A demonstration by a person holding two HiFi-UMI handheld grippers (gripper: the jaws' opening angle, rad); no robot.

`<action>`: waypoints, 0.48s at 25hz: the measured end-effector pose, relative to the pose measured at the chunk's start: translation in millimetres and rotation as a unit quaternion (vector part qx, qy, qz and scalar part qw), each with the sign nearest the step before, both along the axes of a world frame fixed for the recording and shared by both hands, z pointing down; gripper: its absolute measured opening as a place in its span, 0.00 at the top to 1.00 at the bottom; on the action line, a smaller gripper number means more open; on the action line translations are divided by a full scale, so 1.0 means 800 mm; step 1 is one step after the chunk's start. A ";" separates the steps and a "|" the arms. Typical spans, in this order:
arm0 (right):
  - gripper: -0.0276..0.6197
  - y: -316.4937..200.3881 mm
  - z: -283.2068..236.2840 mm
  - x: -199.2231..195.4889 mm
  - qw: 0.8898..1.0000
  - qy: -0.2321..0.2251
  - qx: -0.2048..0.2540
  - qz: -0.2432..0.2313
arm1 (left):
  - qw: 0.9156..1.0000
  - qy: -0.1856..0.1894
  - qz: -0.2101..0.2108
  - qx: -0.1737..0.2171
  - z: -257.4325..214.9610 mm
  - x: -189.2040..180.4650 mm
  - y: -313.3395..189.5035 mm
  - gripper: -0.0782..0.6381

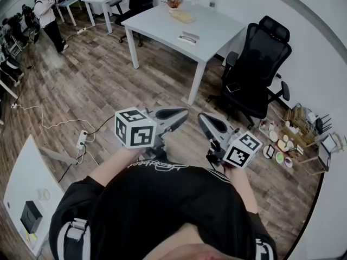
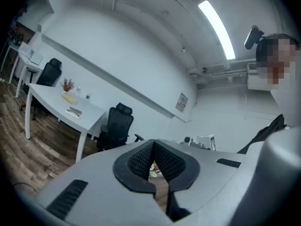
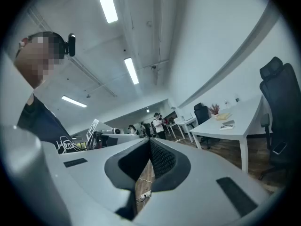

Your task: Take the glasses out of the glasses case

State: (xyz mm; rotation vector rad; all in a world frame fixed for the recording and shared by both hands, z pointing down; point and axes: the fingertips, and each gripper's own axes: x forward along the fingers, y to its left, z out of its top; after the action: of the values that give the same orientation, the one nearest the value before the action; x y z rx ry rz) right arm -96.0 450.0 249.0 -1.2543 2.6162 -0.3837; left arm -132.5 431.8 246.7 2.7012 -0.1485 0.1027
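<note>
Shells of the left tongs [image 2: 153,141] and the right tongs [image 3: 149,139]: smooth, matt grey plastic. Inner pads [image 2: 140,160]: black, closely ribbed, rubber-like. Marker cubes [image 1: 134,128]: matt white faces with black printed squares. Floor [image 1: 108,75]: brown wood-grain planks with a low sheen. Bench [image 1: 173,31]: smooth white top and legs, matt. Office chair [image 1: 259,58]: black, its back cloth or mesh; which of the two cannot be told. Shirt [image 1: 162,210]: black cloth with white printed lettering. Wall [image 2: 141,60]: plain white, matt.
</note>
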 end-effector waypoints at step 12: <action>0.94 0.002 -0.002 -0.032 1.000 0.021 -0.003 -0.008 | 0.999 0.019 -0.047 -0.009 0.003 -0.042 -0.005 0.88</action>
State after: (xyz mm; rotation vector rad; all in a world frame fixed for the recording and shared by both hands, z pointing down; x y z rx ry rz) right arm -121.3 452.0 247.5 -1.2575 2.6638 -0.3736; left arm -165.8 427.6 249.4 2.6710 -0.2606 0.0251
